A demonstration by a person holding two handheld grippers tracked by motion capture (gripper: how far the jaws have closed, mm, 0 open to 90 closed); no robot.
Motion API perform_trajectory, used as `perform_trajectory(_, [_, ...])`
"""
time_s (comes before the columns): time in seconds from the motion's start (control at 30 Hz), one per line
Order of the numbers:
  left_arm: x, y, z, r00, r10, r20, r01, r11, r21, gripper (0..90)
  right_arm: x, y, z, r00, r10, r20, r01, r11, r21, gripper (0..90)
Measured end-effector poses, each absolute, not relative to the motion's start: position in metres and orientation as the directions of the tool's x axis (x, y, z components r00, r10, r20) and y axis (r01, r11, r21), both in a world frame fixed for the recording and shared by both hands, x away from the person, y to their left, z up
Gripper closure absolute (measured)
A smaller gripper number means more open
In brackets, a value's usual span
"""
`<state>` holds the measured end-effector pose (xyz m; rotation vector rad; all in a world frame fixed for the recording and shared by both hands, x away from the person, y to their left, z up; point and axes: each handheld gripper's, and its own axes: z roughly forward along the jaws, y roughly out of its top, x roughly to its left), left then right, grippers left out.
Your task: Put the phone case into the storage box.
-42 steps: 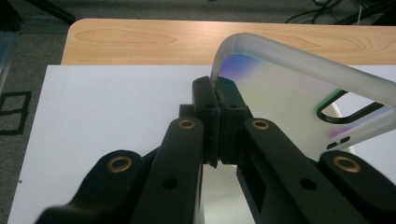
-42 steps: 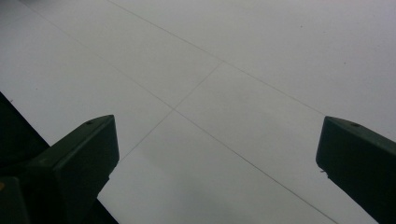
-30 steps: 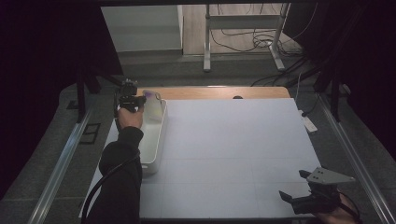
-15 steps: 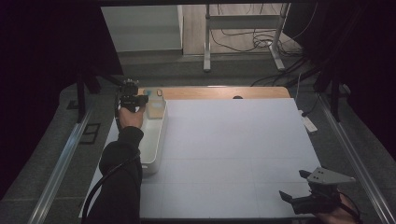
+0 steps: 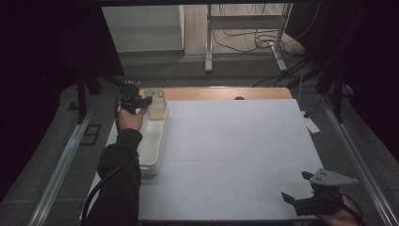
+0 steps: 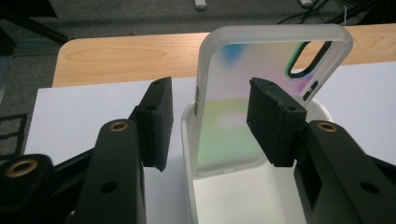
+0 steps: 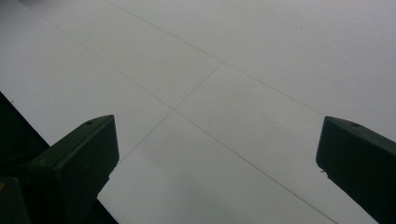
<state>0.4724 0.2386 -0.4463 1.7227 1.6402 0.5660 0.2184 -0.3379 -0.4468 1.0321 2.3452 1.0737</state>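
A translucent phone case with a pastel sheen stands on end in the far end of a white tray, leaning back. My left gripper is open around it: its jaws have just been opening, the case stands between them, and the pads are off it. From above, the left gripper is at the tray's far end, beside the case. My right gripper hovers near the table's front right corner, and its wide open jaws have nothing between them.
A white sheet covers most of the table, with a strip of bare wood along the far edge. Metal rails run down both sides. Beyond the table are a frame's legs and cables on the floor.
The left gripper's jaws have spread apart, and the phone case now stands free at the tray's far end. Neither hand has shifted.
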Motion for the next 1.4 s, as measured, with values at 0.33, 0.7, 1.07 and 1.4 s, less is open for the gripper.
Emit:
perform_trajectory(0.33, [0.47,0.24,-0.446,0.135,0.979,-0.153,0.679,0.021,0.734,39.6,0.219,-0.338,-0.447,-0.668,0.744,-0.02,0.471,0.443,0.763,0.0])
perform_trajectory(0.7, [0.465,0.241,-0.445,0.193,0.968,-0.161,0.677,-0.012,0.736,27.9,0.219,-0.338,-0.447,-0.665,0.747,-0.016,0.473,0.438,0.764,0.0])
perform_trajectory(1.07, [0.459,0.245,-0.445,0.242,0.952,-0.187,0.672,-0.026,0.74,16.5,0.219,-0.338,-0.447,-0.656,0.755,-0.018,0.48,0.435,0.762,0.0])
perform_trajectory(1.4, [0.452,0.243,-0.444,0.294,0.935,-0.199,0.677,-0.056,0.734,9.6,0.219,-0.338,-0.447,-0.644,0.764,-0.023,0.486,0.433,0.759,0.0])
